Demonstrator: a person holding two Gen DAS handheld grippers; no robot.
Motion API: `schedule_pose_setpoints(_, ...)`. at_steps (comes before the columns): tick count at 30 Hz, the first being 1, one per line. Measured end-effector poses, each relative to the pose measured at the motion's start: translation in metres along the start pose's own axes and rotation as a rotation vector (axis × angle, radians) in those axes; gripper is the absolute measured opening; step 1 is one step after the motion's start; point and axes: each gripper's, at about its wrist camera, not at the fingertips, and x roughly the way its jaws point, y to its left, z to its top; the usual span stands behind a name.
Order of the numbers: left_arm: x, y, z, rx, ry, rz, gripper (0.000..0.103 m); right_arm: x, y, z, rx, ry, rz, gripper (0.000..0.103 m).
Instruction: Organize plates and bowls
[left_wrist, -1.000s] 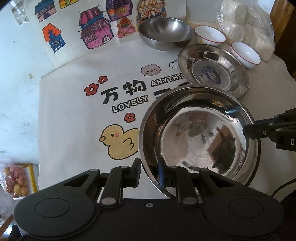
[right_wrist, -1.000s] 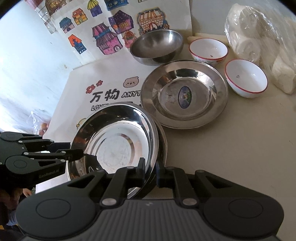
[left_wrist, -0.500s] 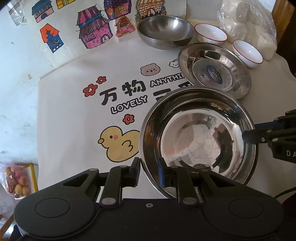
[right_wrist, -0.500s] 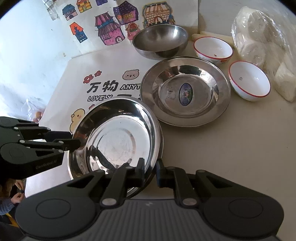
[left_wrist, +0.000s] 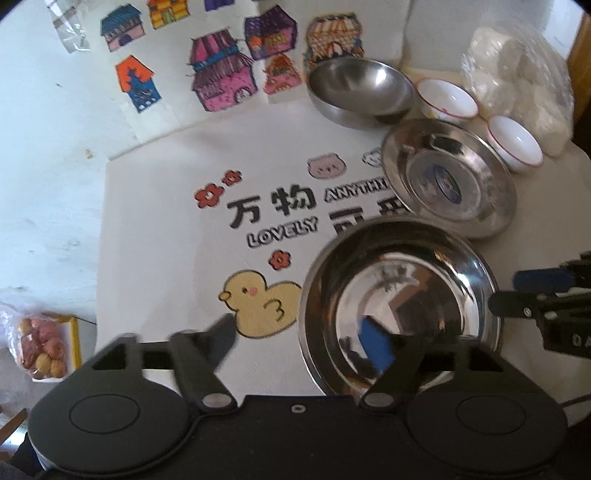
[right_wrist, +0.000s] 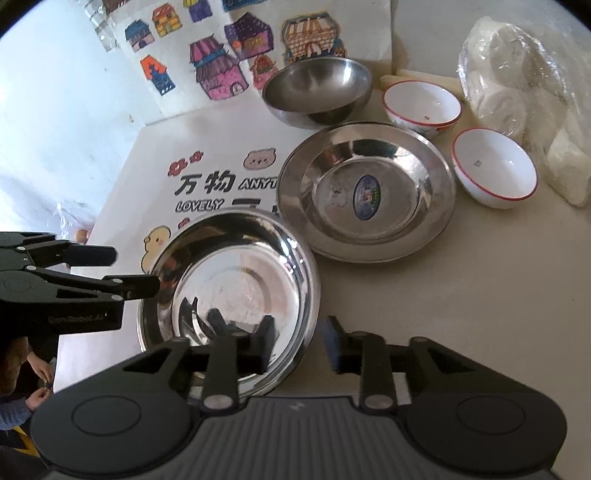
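We see the near steel plate (right_wrist: 236, 288) lying on the table, half on the printed cloth (left_wrist: 166, 206) and half on the bare tabletop (right_wrist: 424, 295), close to the table's near edge. Its far rim sits just beside a second steel plate (right_wrist: 365, 195), the one with an oval sticker in its well; whether the two rims touch we cannot tell. Both of our grippers have just been opening. The left gripper (left_wrist: 310, 336) now stands wide apart, with the plate's near-left rim between its fingers and neither pad pressing on it. The right gripper (right_wrist: 299, 339) stands partly apart astride the plate's right rim, its pads likewise clear of the metal. Beyond the stickered plate, toward the table's far edge, a deep steel bowl (right_wrist: 317, 90) sits by the drawings of houses (left_wrist: 221, 85). Two red-rimmed white bowls (right_wrist: 495, 168) stand toward the far right corner, next to a clear bag of white rolls (right_wrist: 524, 92).
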Motion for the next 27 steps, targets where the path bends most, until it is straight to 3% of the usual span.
schedule_pose_setpoints(3,0.000,-0.003,0.008,-0.028,-0.004,0.011,0.092,-0.005,-0.011,0.001,0.029,-0.023,0.015,0.059)
schedule_pose_setpoints(8,0.005,-0.009,0.024,-0.039,-0.036,0.034,0.096,-0.010,-0.032,0.002,0.074,-0.053,0.046,0.091)
schedule_pose_setpoints(11,0.010,-0.013,0.037,-0.053,-0.055,0.028,0.099,-0.012,-0.045,0.002,0.089,-0.069,0.049,0.102)
schedule_pose_setpoints(16,0.022,-0.024,0.063,-0.091,-0.062,0.030,0.102,-0.015,-0.070,0.003,0.133,-0.095,0.036,0.103)
schedule_pose_setpoints(27,0.076,-0.055,0.107,-0.137,0.042,-0.136,0.102,-0.005,-0.116,0.013,0.181,-0.098,0.014,0.103)
